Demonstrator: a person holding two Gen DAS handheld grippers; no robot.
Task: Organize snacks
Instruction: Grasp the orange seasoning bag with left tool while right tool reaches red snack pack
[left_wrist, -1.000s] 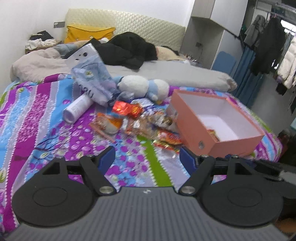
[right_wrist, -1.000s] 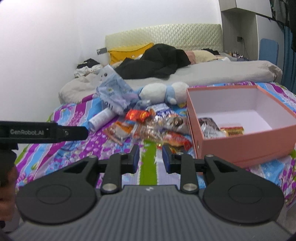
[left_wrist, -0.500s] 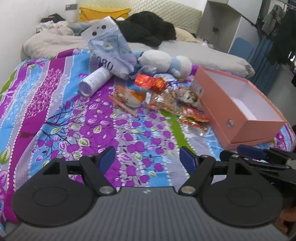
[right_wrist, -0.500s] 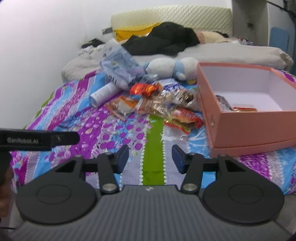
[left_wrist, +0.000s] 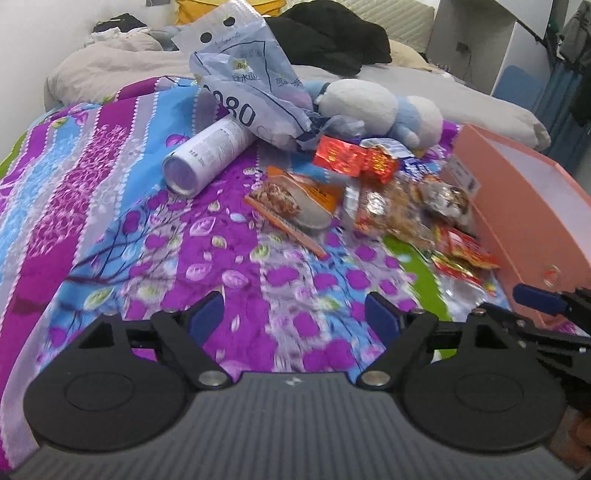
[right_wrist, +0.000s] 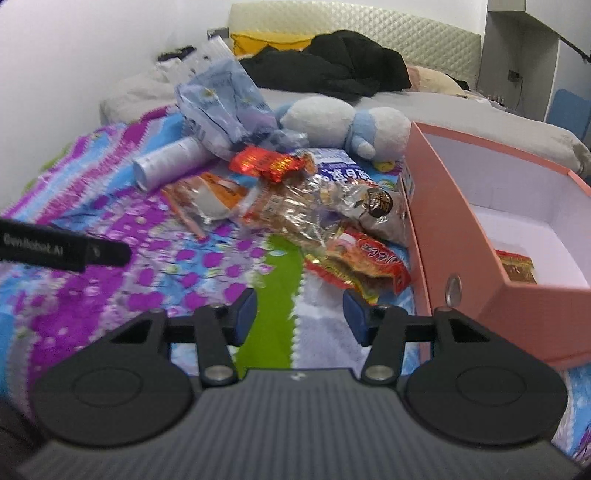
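Note:
A heap of snack packets lies on the patterned bedspread: a red foil packet (left_wrist: 352, 157) (right_wrist: 267, 162), a clear orange-edged packet (left_wrist: 295, 201) (right_wrist: 207, 201), a clear bag of snacks (right_wrist: 314, 206) and a red packet (right_wrist: 364, 260) against the pink box (right_wrist: 454, 236) (left_wrist: 524, 206). One packet (right_wrist: 517, 266) lies inside the box. My left gripper (left_wrist: 293, 319) is open and empty, short of the heap. My right gripper (right_wrist: 299, 314) is open and empty, just before the red packet.
A white tube (left_wrist: 208, 157), a pale blue plastic bag (left_wrist: 255, 85) and a plush toy (left_wrist: 380, 109) lie behind the snacks. Black clothes (right_wrist: 332, 68) and pillows lie at the bed's head. The left gripper's arm (right_wrist: 62, 249) shows in the right wrist view.
Both grippers have moved forward toward the snack heap. The right gripper's jaws have opened wider. The left gripper's jaws stayed open.

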